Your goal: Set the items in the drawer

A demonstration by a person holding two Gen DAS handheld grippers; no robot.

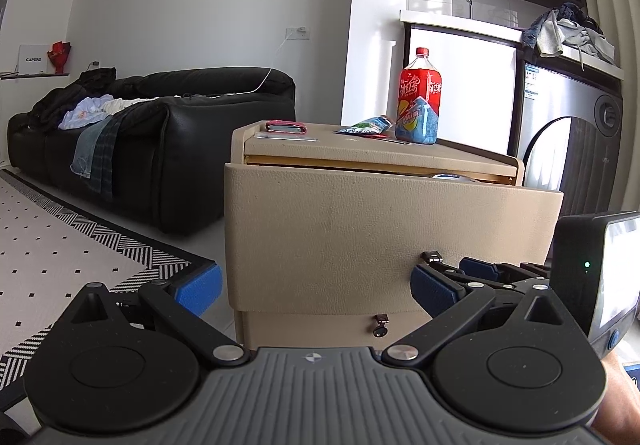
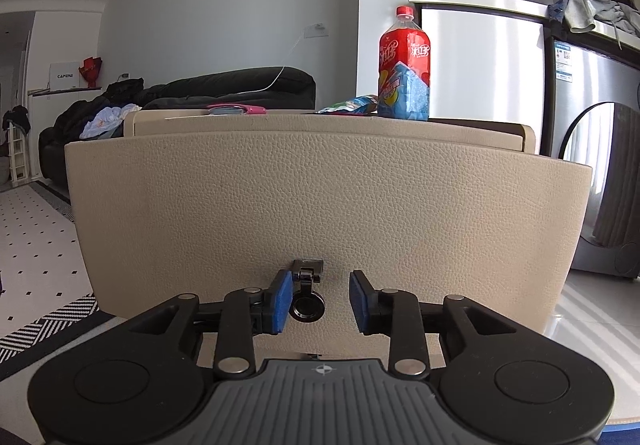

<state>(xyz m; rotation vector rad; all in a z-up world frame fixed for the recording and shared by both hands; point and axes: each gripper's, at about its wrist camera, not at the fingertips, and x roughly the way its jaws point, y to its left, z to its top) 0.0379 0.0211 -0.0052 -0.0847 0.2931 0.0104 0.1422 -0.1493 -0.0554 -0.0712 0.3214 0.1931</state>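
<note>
A beige leather-look cabinet (image 1: 360, 153) has its top drawer (image 1: 380, 237) pulled partly out; a white item (image 1: 452, 177) shows inside at the right. On top stand a red drink bottle (image 1: 418, 101), a blue-green snack packet (image 1: 366, 125) and a pink-edged case (image 1: 286, 127). My left gripper (image 1: 316, 291) is open and empty, low in front of the drawer. My right gripper (image 2: 319, 301) is open, its jaws on either side of the drawer's black ring pull (image 2: 307, 305), left pad (image 2: 282, 299) close beside it. The right gripper also shows in the left wrist view (image 1: 452, 277).
A black sofa (image 1: 152, 141) with clothes stands at the left behind a patterned rug (image 1: 60, 257). A washing machine (image 1: 572, 161) stands to the right of the cabinet. The lower drawer has its own ring pull (image 1: 380, 327).
</note>
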